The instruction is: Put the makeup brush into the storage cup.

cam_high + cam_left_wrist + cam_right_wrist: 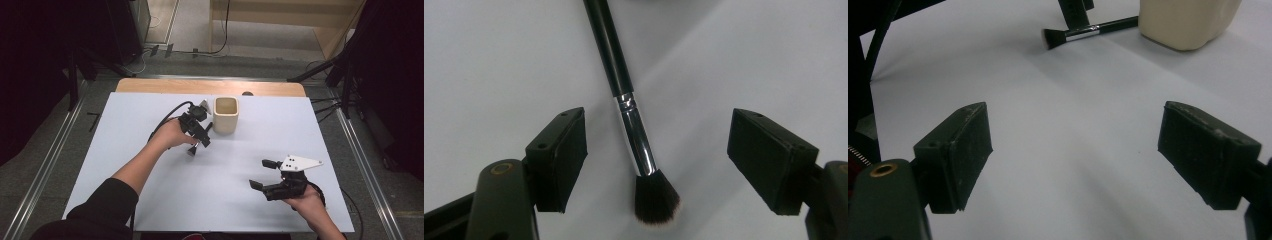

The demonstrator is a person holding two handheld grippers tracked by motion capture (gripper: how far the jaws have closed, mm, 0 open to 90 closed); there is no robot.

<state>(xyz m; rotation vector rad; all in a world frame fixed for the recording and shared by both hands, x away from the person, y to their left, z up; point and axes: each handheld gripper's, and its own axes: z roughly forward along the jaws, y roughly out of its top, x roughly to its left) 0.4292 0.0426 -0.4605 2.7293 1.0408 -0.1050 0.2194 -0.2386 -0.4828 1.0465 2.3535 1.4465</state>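
Note:
A makeup brush (631, 125) with a black handle, silver ferrule and dark bristles lies flat on the white table (150, 200). My left gripper (666, 157) hovers over it, open, its pads wide on either side of the ferrule and not touching it. From above, the left gripper (201, 136) is just left of a cream cup (226, 116), and the brush head (191, 150) pokes out below it. My right gripper (263, 174) rests open near the front right with nothing between its pads. The right gripper view (1078, 160) shows the brush (1083, 34) far off beside the cup (1188, 22).
The cup stands upright near the table's back middle, and it looks empty from above. A wooden strip (210, 86) runs along the far edge. Metal rails (55, 150) flank the table, and dark stands sit at both back corners.

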